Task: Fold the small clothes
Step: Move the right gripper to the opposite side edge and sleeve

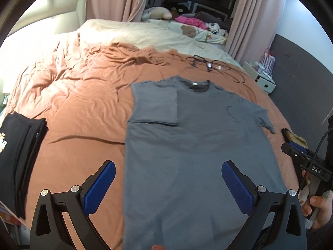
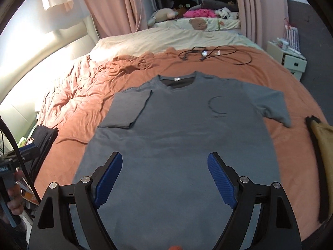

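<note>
A grey short-sleeved cotton T-shirt [image 2: 179, 137] is spread flat, front up, on the rust-orange quilted bed cover [image 1: 79, 104], its left sleeve folded in over the chest. Above the T-shirt's hem the left gripper [image 1: 168, 185] and right gripper [image 2: 164, 177] are held with blue-padded fingers [image 2: 109, 179] wide apart, nothing gripped. A folded black garment [image 1: 18, 158] lies left of the T-shirt.

Both my wrist cameras look down the grey t-shirt [image 1: 187, 145] from its hem toward the collar, close above, sharing it
</note>
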`<state>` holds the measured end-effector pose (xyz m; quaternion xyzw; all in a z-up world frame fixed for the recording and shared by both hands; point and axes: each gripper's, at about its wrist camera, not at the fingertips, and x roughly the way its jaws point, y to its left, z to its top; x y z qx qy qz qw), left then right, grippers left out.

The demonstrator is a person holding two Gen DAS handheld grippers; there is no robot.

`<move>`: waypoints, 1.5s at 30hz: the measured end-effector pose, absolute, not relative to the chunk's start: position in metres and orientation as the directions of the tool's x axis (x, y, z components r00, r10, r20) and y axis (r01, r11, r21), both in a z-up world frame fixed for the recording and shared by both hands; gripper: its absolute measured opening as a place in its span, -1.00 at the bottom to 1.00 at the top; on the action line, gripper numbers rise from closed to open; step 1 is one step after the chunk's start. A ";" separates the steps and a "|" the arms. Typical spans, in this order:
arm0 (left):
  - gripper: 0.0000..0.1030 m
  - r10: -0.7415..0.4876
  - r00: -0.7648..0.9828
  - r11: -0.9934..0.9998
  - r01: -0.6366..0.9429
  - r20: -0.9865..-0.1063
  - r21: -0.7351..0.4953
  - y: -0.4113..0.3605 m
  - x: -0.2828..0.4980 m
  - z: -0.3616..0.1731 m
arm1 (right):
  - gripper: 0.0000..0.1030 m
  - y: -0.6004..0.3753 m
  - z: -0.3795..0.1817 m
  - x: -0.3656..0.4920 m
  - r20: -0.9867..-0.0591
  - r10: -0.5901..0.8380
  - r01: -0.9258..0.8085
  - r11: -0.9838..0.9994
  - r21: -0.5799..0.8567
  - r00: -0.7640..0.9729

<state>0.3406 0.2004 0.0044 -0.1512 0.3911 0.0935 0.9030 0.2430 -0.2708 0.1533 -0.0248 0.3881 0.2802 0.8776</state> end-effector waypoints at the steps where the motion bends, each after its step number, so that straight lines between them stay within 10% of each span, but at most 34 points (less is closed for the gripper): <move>1: 0.99 0.049 0.685 0.938 -0.282 -0.726 -0.203 0.194 0.336 0.009 | 0.61 -0.277 0.156 0.238 -0.692 0.469 -0.506 0.845 0.171 0.549; 22: 0.99 -0.046 0.763 0.956 -0.153 -0.645 -0.249 0.082 0.276 0.059 | 0.61 -0.427 0.176 0.162 -0.607 0.515 -0.394 0.856 0.333 0.606; 45: 0.98 -0.232 0.736 0.946 0.019 -0.636 -0.323 0.041 0.431 0.033 | 0.62 -0.464 0.124 0.276 -0.541 0.399 -0.100 0.861 0.498 0.740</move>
